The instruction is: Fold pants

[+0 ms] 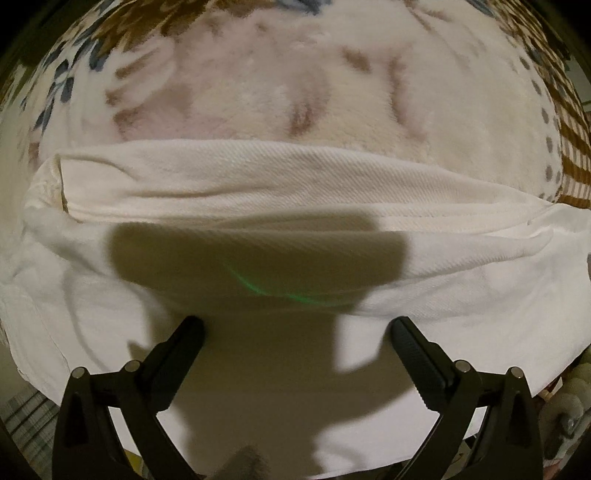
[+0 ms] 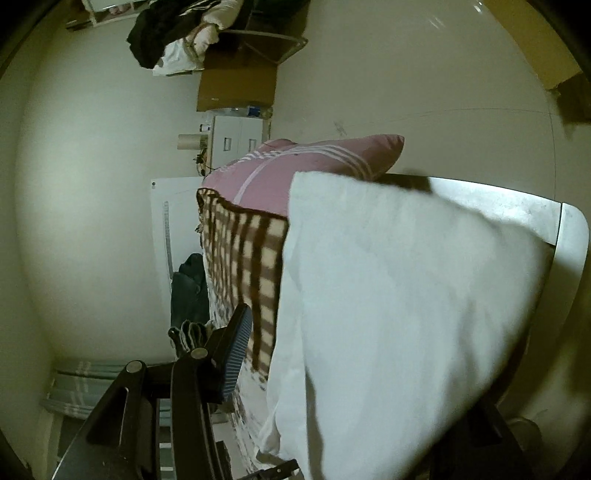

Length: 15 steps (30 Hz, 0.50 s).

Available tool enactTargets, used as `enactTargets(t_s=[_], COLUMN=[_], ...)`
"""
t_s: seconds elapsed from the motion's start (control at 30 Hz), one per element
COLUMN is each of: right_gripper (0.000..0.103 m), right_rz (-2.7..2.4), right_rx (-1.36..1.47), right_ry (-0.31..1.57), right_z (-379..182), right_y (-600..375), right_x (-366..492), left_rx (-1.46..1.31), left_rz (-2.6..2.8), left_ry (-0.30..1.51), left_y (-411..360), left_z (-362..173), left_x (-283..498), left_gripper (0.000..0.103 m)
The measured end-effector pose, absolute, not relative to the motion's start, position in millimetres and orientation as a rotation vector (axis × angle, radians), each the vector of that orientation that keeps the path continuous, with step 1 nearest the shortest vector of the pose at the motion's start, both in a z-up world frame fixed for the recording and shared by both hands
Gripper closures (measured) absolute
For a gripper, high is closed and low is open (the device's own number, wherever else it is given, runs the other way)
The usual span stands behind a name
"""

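White pants (image 1: 295, 192) lie across a fleece blanket (image 1: 295, 74) in the left wrist view, with a folded band along the far edge. My left gripper (image 1: 297, 328) is open just above the near part of the pants and holds nothing; its shadow falls on the cloth. In the right wrist view the camera is rolled sideways. A white panel of the pants (image 2: 406, 314) hangs in front of my right gripper and covers its right finger. Only the left finger (image 2: 236, 354) shows, so I cannot tell its state.
The blanket has a brown checked border (image 1: 572, 155) (image 2: 243, 266). A pink striped pillow (image 2: 303, 166) lies at the bed's end by a grey bed frame (image 2: 554, 221). A cardboard box (image 2: 240, 77), a white drawer unit (image 2: 236, 140) and dark clothes (image 2: 159, 33) stand by the wall.
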State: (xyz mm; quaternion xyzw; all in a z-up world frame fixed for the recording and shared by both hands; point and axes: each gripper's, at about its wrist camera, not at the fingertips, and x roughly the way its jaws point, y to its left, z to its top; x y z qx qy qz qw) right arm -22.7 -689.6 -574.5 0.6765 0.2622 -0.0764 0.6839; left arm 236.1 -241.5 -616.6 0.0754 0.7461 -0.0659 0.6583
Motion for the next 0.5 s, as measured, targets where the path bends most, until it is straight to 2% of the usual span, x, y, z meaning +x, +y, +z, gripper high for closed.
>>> enactTargets(t_s=[0.07, 0.27, 0.5], right_gripper=[0.094, 0.095, 0.095], right_rz=[-0.227, -0.309, -0.223], right_rx=[1.467, 1.245, 1.018], right_ry=[0.637, 0.664, 0.696], right_z=[-572, -505, -417], right_y=[-690, -664, -588], right_x=[-17, -19, 5], left_rx=[0.170, 0.137, 0.059], left_rz=[-0.150, -0.164, -0.207], left_ry=[1.692, 1.622, 1.557], left_y=[-242, -235, -219], left_z=[-615, -578, -521], left_x=[237, 232, 230], left_gripper=[0.000, 0.000, 0.000])
